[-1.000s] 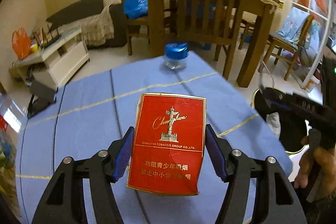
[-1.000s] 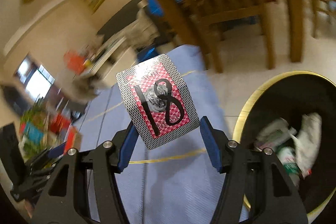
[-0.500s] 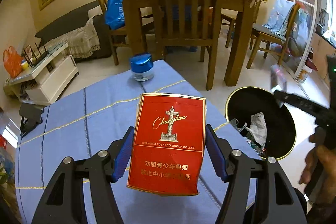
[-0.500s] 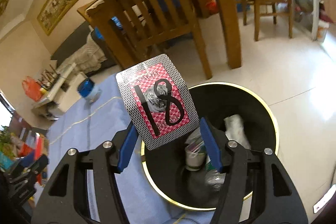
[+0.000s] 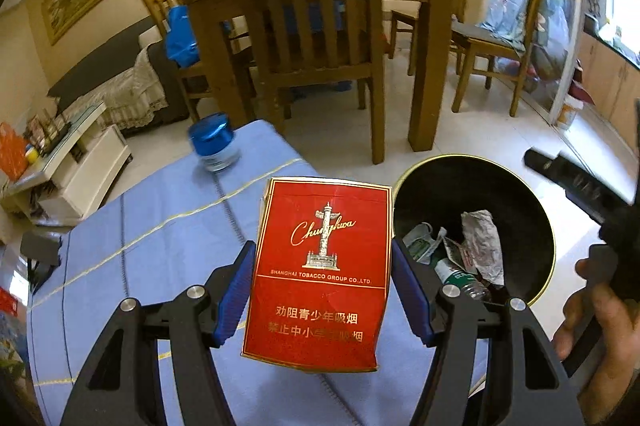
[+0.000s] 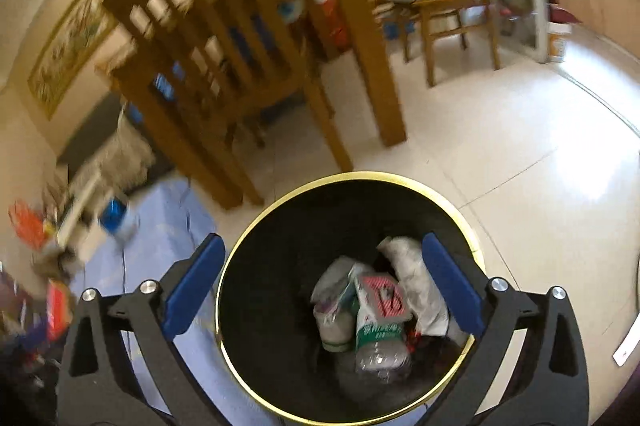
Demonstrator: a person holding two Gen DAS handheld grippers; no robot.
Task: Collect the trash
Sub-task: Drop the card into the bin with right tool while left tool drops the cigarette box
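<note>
My left gripper (image 5: 322,290) is shut on a red Chunghwa cigarette pack (image 5: 320,274), held upright above the blue table's right edge, beside the black trash bin (image 5: 536,210). My right gripper (image 6: 320,282) is open and empty, directly above the same bin (image 6: 248,250). The red-and-white checked card pack (image 6: 384,298) lies inside the bin on top of crumpled paper and a plastic bottle. In the left wrist view the right gripper's body shows at the right edge; its fingers are out of that view.
A blue-lidded glass jar (image 5: 212,142) stands at the far edge of the blue tablecloth (image 5: 160,238). A wooden chair (image 5: 312,26) and dining table stand just behind the bin. A white low cabinet (image 5: 76,162) is at the left.
My right gripper has opened and the checked card pack has dropped into the bin. My left gripper has carried the cigarette pack rightward, closer to the bin.
</note>
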